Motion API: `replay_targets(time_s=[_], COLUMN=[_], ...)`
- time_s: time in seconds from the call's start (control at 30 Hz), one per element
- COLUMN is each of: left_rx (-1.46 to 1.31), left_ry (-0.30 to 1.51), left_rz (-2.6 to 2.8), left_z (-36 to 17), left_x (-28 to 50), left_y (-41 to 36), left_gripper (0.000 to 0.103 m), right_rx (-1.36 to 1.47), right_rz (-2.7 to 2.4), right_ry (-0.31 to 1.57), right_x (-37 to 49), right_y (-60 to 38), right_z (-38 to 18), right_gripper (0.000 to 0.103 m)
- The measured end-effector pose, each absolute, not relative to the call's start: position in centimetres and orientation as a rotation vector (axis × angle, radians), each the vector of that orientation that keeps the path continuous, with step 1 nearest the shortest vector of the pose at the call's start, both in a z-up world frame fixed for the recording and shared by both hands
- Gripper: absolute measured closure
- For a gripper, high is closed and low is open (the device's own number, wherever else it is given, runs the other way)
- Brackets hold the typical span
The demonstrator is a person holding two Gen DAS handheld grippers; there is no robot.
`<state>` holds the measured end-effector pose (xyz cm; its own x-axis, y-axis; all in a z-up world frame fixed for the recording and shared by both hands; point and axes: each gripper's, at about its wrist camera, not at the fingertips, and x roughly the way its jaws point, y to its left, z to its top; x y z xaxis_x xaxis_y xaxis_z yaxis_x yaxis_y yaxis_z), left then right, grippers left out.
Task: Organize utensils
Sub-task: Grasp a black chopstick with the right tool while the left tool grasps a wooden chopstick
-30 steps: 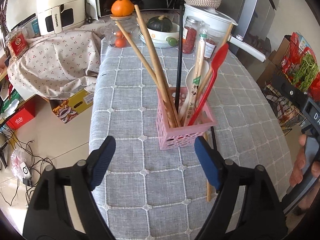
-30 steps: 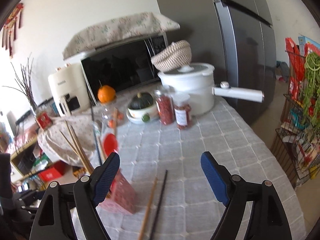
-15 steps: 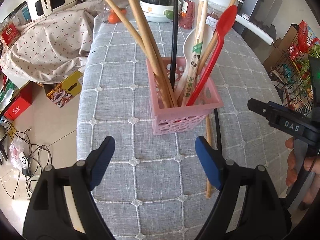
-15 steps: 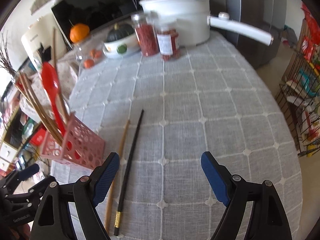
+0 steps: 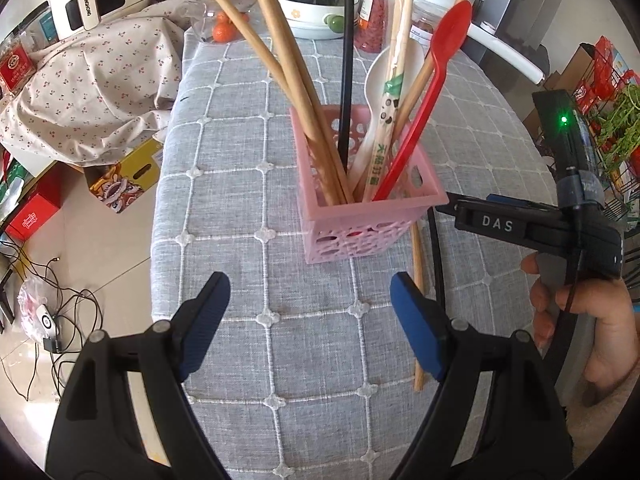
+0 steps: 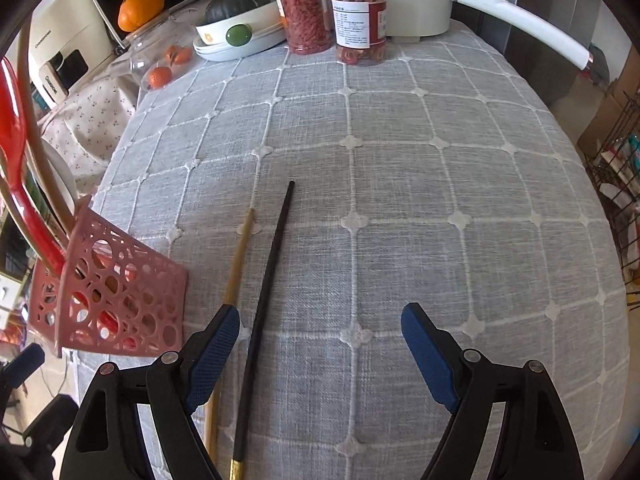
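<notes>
A pink perforated basket stands on the grey checked tablecloth and holds wooden chopsticks, a black chopstick, a white spoon, a wrapped chopstick pair and a red spoon. It also shows at the left in the right wrist view. A black chopstick and a wooden chopstick lie side by side on the cloth to its right. My left gripper is open and empty, just in front of the basket. My right gripper is open and empty, low over the black chopstick's near end.
At the far end of the table stand a white pot with a long handle, two jars, a bowl with a green squash and a glass jar with an orange on top. The table edge drops to the floor at left. A wire rack stands at right.
Both grippers have moved closer and lower. The left one has neared the basket. The right one has tilted down over the two chopsticks lying on the cloth.
</notes>
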<state>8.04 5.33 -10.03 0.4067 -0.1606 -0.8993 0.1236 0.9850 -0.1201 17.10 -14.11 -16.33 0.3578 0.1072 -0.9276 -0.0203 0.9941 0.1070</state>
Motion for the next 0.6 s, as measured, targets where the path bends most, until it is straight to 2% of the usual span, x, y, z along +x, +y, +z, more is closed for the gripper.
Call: replay_targets(time_s=[0.17, 0.5, 0.57, 0.6], left_rx=[-0.037, -0.029, -0.023, -0.022], left_ry=[1.136, 1.136, 1.135, 1.134], left_rz=[-0.182, -0.21, -0.219, -0.224], left_z=[-10.0, -10.3, -10.3, -10.3], left_x=[7.9, 7.8, 7.6, 7.6], left_y=[5.6, 5.3, 4.8, 4.6], left_gripper=[0.021, 0.021, 0.021, 0.021], right_rx=[0.076, 0.005, -0.039, -0.052], right_rz=[0.086, 0.047, 0.063, 0.078], right_ry=[1.214, 1.176, 1.163, 1.166], right_x=[17.8, 18.5, 18.4, 18.4], right_y=[-12.9, -11.8, -11.1, -10.8], right_z=[-17.3, -17.9, -17.9, -18.0], right_gripper=[0.036, 0.05, 0.064, 0.065])
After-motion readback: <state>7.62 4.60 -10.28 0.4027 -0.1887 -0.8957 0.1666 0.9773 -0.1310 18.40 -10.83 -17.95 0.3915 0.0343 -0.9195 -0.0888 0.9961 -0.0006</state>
